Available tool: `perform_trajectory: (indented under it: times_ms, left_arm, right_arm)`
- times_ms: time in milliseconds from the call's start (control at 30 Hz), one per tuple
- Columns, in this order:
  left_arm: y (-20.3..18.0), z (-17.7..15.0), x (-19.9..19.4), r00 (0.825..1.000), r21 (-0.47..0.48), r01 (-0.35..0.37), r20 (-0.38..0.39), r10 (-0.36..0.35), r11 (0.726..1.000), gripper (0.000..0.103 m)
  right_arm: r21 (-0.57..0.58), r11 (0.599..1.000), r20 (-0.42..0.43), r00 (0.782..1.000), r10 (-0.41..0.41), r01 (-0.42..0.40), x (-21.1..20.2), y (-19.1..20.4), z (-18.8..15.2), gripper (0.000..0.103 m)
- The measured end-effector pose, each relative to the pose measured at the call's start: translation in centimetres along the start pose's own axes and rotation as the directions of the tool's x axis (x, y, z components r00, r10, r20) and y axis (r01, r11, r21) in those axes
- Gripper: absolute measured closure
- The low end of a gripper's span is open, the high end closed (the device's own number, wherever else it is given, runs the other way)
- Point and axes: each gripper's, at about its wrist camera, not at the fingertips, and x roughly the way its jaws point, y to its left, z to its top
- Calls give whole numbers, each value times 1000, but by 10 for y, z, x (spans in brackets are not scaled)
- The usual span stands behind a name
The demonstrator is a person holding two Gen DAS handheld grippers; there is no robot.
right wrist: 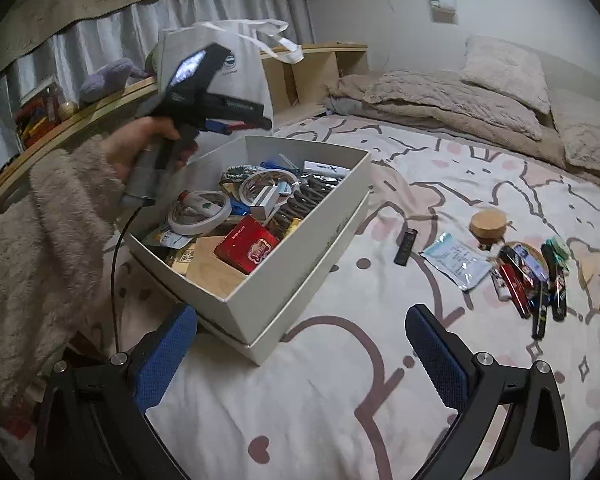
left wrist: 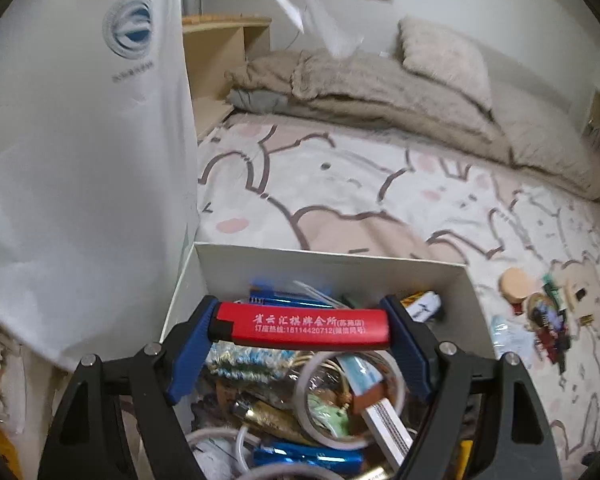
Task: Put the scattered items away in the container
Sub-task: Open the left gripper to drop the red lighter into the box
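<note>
We hold the red lighter (left wrist: pixel 302 325) endwise in the left gripper (left wrist: pixel 300 330) above the white box's (right wrist: pixel 300 236) far-left corner, the right gripper (right wrist: pixel 300 344) wide and empty, and risk it bouncing off the heaped tape rolls (left wrist: pixel 354 396) onto the bedsheet (right wrist: pixel 340 400) if released high

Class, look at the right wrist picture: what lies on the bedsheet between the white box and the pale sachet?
In the right wrist view, a small black bar lies on the bedsheet between the white box and the pale sachet; otherwise that stretch is bare.
</note>
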Motion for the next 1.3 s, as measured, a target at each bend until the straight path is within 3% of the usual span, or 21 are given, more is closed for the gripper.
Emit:
perform_trajectory:
  times_ms: [267,467,533,567,667,1100,1300]
  left_arm:
    - [1,8,23,992,-14,-111,-65,110,994,22]
    - [8,8,27,986,-38,-153,-79,150,988,22]
    - [9,8,28,985,-45,-152,-84,148,987,16]
    - [10,8,27,985,-53,-156,-77,152,986,0]
    - [13,9,24,982,-71,-178,-75,173,982,0]
    - [20,4,-4,990,-103,-133,-54,128,986,0]
    - [22,-8,-24,997,-154,-68,-45,62,986,0]
  right_arm:
    - [37,999,6,1000,-6,6,-12,-18,-11,0]
    - [65,998,-9,1000,10,-10,-12,-27,-17,0]
    - [64,998,-8,1000,7,-7,-13,-27,-17,0]
    - [64,998,-6,1000,8,-8,-14,-27,-17,0]
    - [66,998,1,1000,9,-9,-17,-26,-17,0]
    - [62,998,22,1000,-2,1,-29,-20,-13,0]
    - [57,998,46,999,-10,7,-35,-14,-3,0]
